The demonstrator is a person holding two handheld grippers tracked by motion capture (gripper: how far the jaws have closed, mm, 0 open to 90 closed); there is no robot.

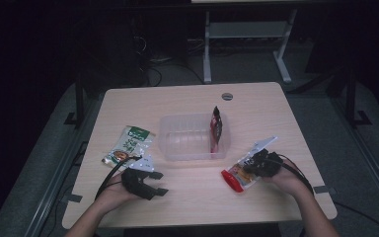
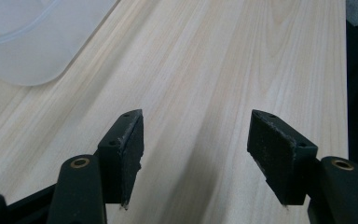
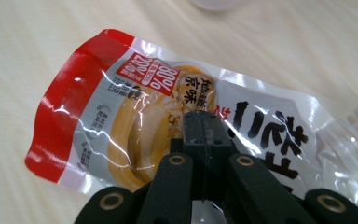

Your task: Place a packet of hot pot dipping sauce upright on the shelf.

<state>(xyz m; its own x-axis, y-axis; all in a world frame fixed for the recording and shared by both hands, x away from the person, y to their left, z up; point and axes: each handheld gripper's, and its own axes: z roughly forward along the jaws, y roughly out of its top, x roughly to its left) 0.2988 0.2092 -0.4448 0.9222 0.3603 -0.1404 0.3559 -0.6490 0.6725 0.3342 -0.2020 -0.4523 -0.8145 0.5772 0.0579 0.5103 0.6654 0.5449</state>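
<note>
One dark packet (image 1: 216, 129) stands in the bin (image 1: 177, 143); the right gripper (image 1: 249, 169), clamped on the red packet (image 1: 237, 176), has it nearby, the green packet (image 1: 127, 144) waits left, and the left gripper (image 1: 160, 182) gapes empty.

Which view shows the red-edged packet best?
The right gripper view: the red-edged packet is close, its print sharp, and the right tongs are shut on it. The high view shows it small on the table near the clear tub.
</note>
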